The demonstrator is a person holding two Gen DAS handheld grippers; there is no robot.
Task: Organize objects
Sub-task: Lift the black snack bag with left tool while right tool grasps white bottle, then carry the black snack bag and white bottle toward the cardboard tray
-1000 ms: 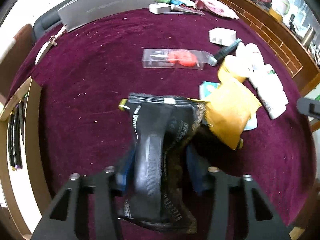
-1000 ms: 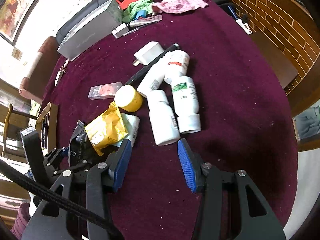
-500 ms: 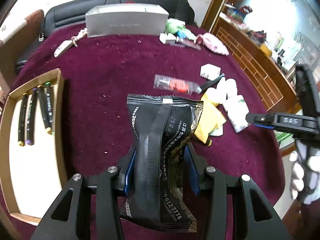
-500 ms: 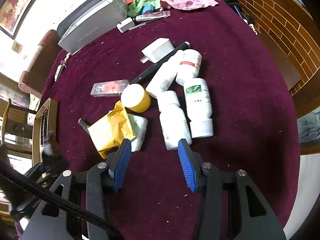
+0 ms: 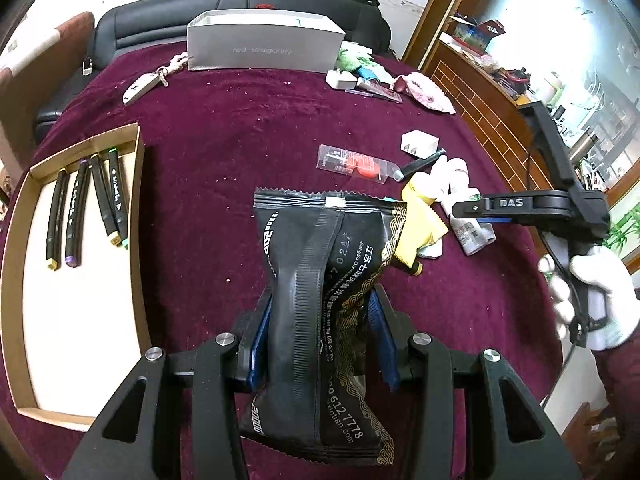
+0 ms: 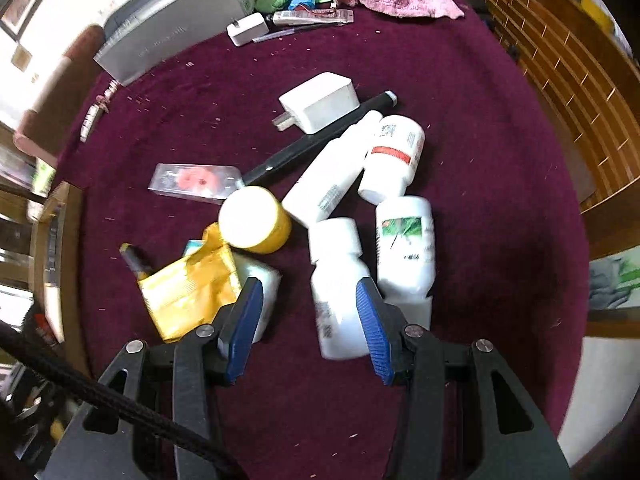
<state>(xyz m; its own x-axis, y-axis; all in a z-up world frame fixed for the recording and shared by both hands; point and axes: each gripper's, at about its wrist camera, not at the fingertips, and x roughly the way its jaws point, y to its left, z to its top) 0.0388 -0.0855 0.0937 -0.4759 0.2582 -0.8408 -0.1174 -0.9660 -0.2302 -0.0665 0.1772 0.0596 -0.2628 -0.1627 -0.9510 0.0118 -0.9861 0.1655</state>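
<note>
Left gripper clamps the black snack packet; carry it level toward the tray at the tabletop's left edge. Right gripper hangs open over the white bottle.

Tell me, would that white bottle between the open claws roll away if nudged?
Probably. The white bottle lies on its side, round-bodied, so a sideways nudge could roll it. The plush cloth and the neighbouring bottle beside it would likely stop it soon. It looks like light plastic.

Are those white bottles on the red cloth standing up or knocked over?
Knocked over. All four white bottles lie on their sides in a cluster, caps pointing in different directions, just ahead of the open right gripper.
</note>
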